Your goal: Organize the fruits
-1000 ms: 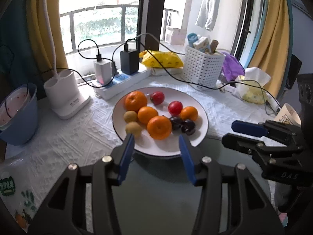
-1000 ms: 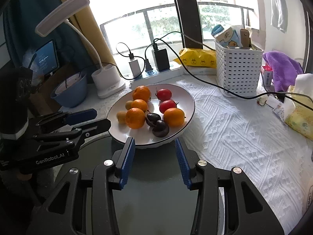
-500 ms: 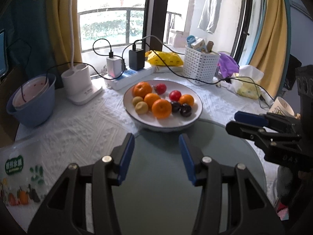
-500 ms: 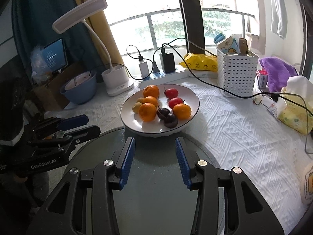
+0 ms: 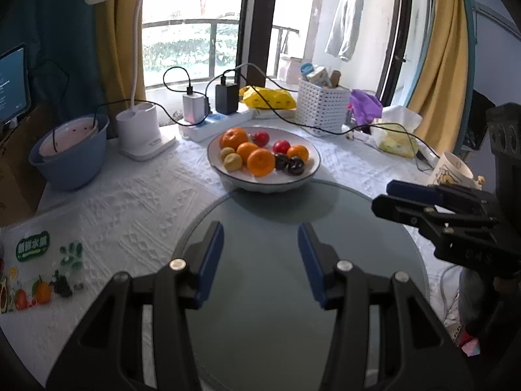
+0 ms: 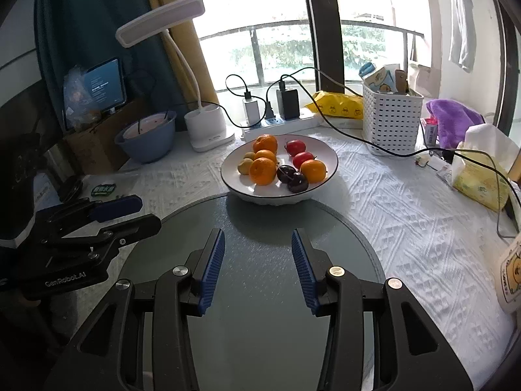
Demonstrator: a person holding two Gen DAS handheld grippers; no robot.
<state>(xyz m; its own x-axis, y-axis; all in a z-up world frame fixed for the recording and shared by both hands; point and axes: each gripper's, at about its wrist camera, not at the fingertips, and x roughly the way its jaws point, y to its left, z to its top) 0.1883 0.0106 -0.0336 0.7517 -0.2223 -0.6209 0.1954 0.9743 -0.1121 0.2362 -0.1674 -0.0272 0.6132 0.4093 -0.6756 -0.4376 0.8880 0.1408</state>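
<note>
Grippers first: the left gripper (image 5: 260, 247) and right gripper (image 6: 257, 254) hang empty, jaws apart, over the grey glass disc (image 5: 270, 293) on the desk (image 6: 407, 215). Beyond, fruits (image 6: 280, 166) crowd one white plate (image 6: 329, 166). Reaching in risks rolling neighbours out, or snagging the black cable (image 6: 358, 140).

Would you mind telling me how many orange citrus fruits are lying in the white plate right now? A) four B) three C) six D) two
A: the white plate holds four orange citrus fruits, alongside two red fruits, two dark plums and two small yellowish fruits.
</note>
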